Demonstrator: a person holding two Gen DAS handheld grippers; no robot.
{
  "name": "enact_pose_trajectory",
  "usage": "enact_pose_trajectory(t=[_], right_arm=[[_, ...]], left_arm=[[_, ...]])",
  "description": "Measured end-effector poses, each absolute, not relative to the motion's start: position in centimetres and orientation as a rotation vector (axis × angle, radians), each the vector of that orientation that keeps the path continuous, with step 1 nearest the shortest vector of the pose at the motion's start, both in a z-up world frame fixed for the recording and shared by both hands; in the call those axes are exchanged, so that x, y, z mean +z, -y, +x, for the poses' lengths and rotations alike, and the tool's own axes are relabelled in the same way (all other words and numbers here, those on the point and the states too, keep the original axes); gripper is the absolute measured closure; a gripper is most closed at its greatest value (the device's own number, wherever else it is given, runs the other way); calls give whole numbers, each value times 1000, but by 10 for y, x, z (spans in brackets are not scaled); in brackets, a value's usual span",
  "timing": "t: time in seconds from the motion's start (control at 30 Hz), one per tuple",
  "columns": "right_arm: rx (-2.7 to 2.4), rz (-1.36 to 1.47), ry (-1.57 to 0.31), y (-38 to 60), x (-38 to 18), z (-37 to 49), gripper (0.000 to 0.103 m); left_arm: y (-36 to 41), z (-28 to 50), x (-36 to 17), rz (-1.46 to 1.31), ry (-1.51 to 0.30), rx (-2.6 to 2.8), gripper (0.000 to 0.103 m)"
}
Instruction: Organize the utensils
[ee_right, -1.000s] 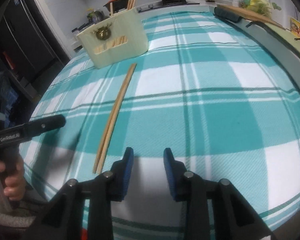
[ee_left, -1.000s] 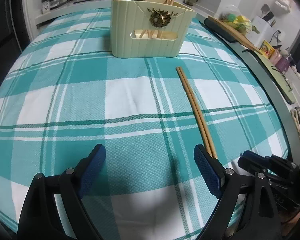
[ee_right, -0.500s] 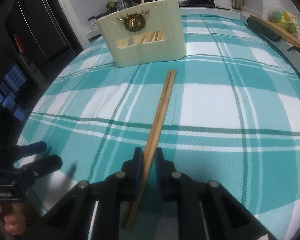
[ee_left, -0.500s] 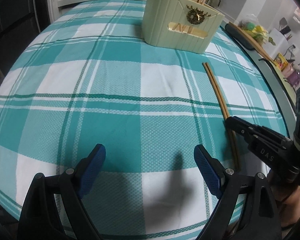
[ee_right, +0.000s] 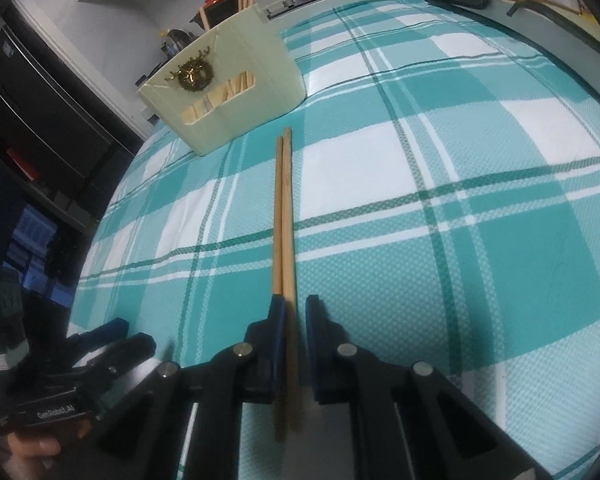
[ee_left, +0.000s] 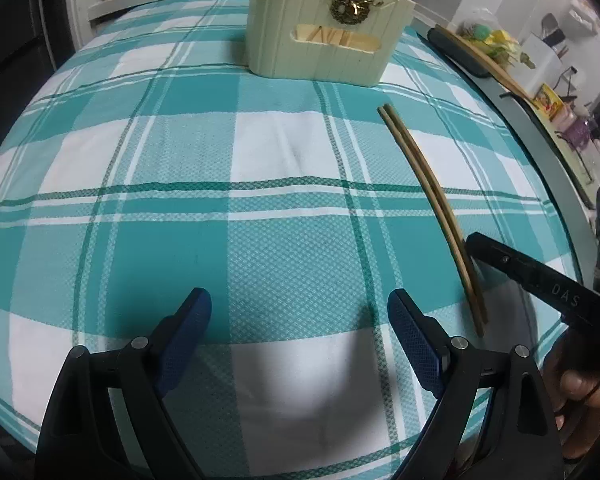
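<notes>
Right gripper (ee_right: pixel 292 320) jaws just closed onto chopsticks (ee_right: pixel 283 216) lying on the cloth (ee_right: pixel 460 208) near holder (ee_right: pixel 224 92); left gripper (ee_left: pixel 300 320) wide, empty

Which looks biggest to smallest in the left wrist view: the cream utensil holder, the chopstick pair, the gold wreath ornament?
1. cream utensil holder, though it sits farthest from the camera.
2. chopstick pair: longer than the holder is wide in the picture, but very thin; being nearer may stretch it.
3. gold wreath ornament, clearly smallest.
</notes>
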State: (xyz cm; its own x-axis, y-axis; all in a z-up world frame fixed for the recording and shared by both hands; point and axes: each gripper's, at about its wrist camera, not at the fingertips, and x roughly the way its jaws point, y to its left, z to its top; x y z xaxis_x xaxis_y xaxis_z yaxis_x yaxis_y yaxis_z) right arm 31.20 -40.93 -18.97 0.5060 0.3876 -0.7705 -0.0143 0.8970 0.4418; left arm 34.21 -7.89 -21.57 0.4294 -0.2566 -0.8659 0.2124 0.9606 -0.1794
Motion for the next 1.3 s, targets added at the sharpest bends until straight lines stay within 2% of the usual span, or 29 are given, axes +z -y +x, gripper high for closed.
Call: enact_pose_trajectory(t=[0.1,0.27,0.43,0.83,0.9,1.03,1.07,1.3], right_arm=[[215,376,-1025,409,-187,311,95],[210,164,-1024,393,-183,311,96],[246,268,-984,403,-178,304,92],[249,35,-1057,371,-180,319,93],[222,-31,-1060,365,-181,322,96],[207,-48,-1047,365,-181,319,96],[217,-49,-1042,364,-181,317,93],[325,-151,-1005,315,-179,290,94]], left_arm=[[84,339,-215,-30,-1087,-297,12],[89,339,-214,-22,-1083,-307,12],[83,341,-216,-39,-1089,-293,12],[82,340,-217,-39,-1086,-291,12],[80,339,-216,-42,-1084,-295,12],[70,341,-213,-61,-1074,-277,12],[65,342,-212,-71,-1070,-266,12],[28,355,-205,-139,-1049,-172,12]])
